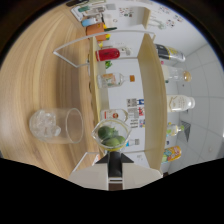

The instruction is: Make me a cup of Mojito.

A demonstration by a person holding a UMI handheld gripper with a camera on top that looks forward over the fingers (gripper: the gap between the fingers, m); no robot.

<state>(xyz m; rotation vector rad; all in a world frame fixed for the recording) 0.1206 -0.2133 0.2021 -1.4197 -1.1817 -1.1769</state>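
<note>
Just ahead of the gripper point(115, 170), a small glass bowl of limes point(111, 135) sits on the wooden worktop point(30, 75); view is rolled sideways. Gripper fingers spread apart, holding nothing, bowl just beyond the tips, not between them. Beside the bowl, a clear glass with ice cubes point(56, 125) stands on the same worktop. Past both, a two-tier wooden shelf point(150, 90) carries bottles: a red-labelled one point(109, 54), a clear one with an orange cap point(116, 80), more on the far tier, labels unreadable. Judged step: ice already in, lime next. Next move likely calls for closing in on one lime and carrying it to the glass. Room: white wall, pale tiled floor.
</note>
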